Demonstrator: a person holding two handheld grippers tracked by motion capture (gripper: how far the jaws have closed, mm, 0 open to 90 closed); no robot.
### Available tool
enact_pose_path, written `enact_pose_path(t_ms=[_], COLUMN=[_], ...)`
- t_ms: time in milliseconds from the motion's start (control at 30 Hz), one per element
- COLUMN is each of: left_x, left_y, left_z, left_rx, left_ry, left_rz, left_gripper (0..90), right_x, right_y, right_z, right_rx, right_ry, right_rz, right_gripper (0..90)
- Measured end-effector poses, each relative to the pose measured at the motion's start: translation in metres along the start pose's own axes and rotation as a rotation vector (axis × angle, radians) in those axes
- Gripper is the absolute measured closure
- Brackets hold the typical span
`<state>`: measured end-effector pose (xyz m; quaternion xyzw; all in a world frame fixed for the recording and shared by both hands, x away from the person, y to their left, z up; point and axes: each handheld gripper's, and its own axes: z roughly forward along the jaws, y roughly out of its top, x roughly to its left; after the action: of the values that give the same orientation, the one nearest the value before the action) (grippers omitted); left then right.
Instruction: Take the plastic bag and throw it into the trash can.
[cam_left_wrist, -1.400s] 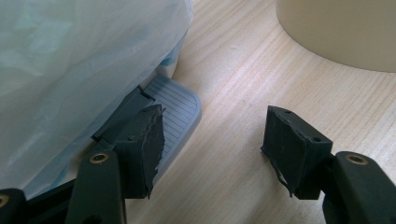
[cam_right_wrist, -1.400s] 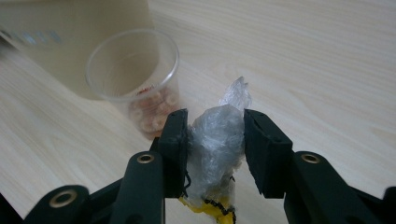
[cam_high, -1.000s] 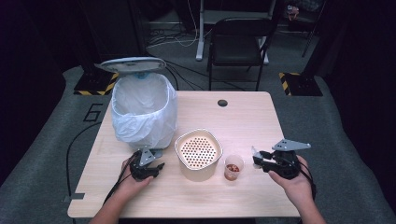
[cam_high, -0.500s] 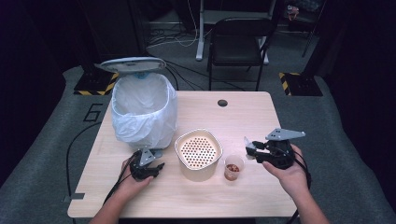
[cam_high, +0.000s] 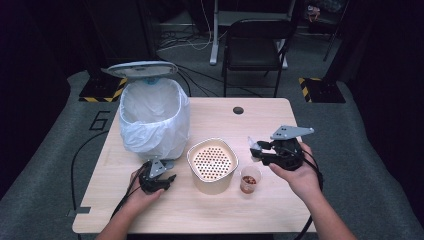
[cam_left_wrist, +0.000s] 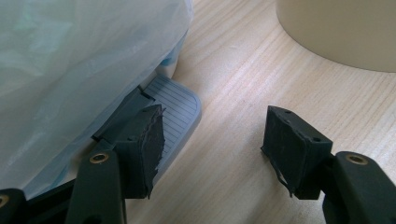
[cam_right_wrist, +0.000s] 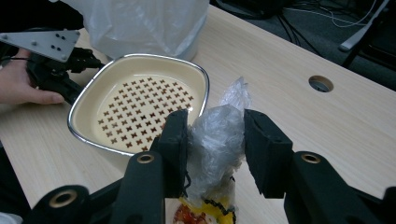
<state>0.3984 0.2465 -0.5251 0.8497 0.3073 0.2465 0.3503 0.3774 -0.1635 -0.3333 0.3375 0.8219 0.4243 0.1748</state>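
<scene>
Near the right front edge of the surface, the right tool (cam_high: 256, 150) has risen from beside the small cup (cam_high: 249, 179) and now pinches a crumpled plastic wrapper (cam_right_wrist: 215, 135) above it, suggesting the scrap is bound for the lined bin (cam_high: 154, 120). The left tool (cam_left_wrist: 212, 144) rests open-jawed at the bin's foot pedal (cam_left_wrist: 175, 105), unmoved, beside the perforated bowl (cam_high: 212, 162).

Table (cam_high: 260, 120) pale wood grain. Bin liner (cam_high: 150, 120) translucent white. Strainer bowl (cam_high: 212, 161) cream, cross-shaped holes, silver rim. Wrapper (cam_right_wrist: 217, 135) clear, crinkled, yellow-red print below. Pedal (cam_left_wrist: 175, 102) ribbed grey-blue. Jaws black.
</scene>
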Motion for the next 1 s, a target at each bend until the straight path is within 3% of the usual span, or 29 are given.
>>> enact_pose_path(t_ms=[433,700,1000], left_x=[0.000,0.000,0.000], left_y=[0.000,0.000,0.000], left_z=[0.000,0.000,0.000], left_rx=[0.000,0.000,0.001], left_ry=[0.000,-0.001,-0.001], left_rz=[0.000,0.000,0.002], left_gripper=[38.2,38.2,38.2], right_x=[0.015,0.024,0.037], right_y=[0.033,0.054,0.076], right_z=[0.015,0.032,0.054], right_rx=[0.001,-0.033,-0.094], right_ry=[0.047,0.077,0.136], right_rz=[-0.045,-0.078,-0.079], right_gripper=[61.2,61.2,61.2])
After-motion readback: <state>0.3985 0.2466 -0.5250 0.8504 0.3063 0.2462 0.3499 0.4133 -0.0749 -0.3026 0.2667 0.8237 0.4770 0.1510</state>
